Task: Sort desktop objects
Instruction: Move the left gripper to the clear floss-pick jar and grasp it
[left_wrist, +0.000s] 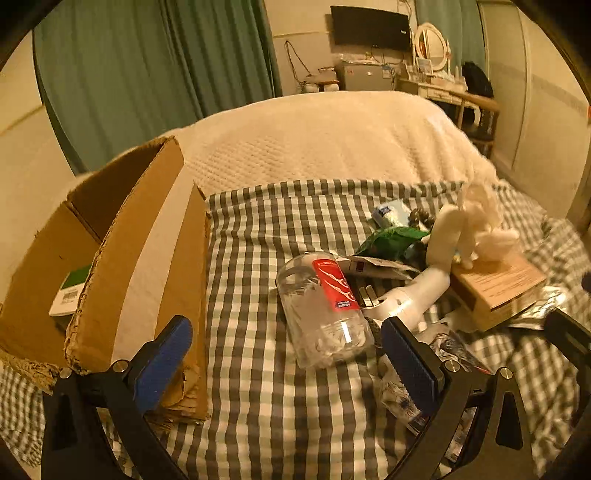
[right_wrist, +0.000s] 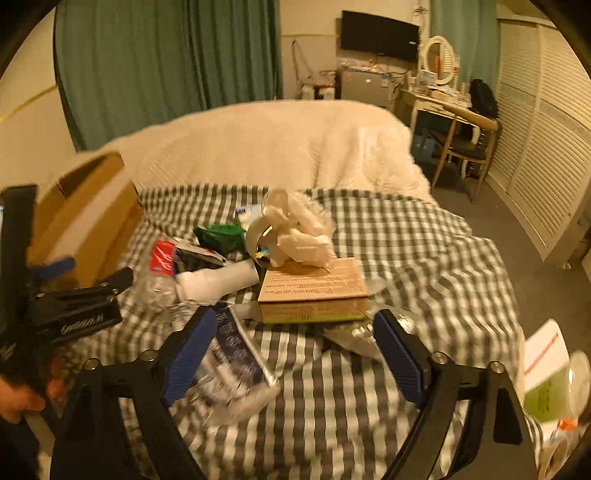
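Note:
A heap of objects lies on a checked cloth (left_wrist: 258, 258): a clear plastic bottle with a red label (left_wrist: 325, 310), a white bottle (left_wrist: 410, 295), a flat brown box (left_wrist: 498, 284), a white plastic bag (left_wrist: 484, 225), a tape roll (left_wrist: 443, 236) and a green packet (left_wrist: 395, 236). My left gripper (left_wrist: 288, 354) is open, low over the cloth, with the clear bottle just ahead between its blue pads (left_wrist: 162, 362), not pressed. My right gripper (right_wrist: 295, 354) is open in front of the brown box (right_wrist: 314, 288), above a printed wrapper (right_wrist: 236, 354). The left gripper's body (right_wrist: 70, 314) shows at the left.
An open cardboard box (left_wrist: 110, 258) stands left of the cloth with a green and white item (left_wrist: 70, 291) inside. A bed with a cream blanket (left_wrist: 314, 140) lies behind. A paper and a container (right_wrist: 550, 391) sit at the right edge. A hand (right_wrist: 18, 398) holds the left gripper.

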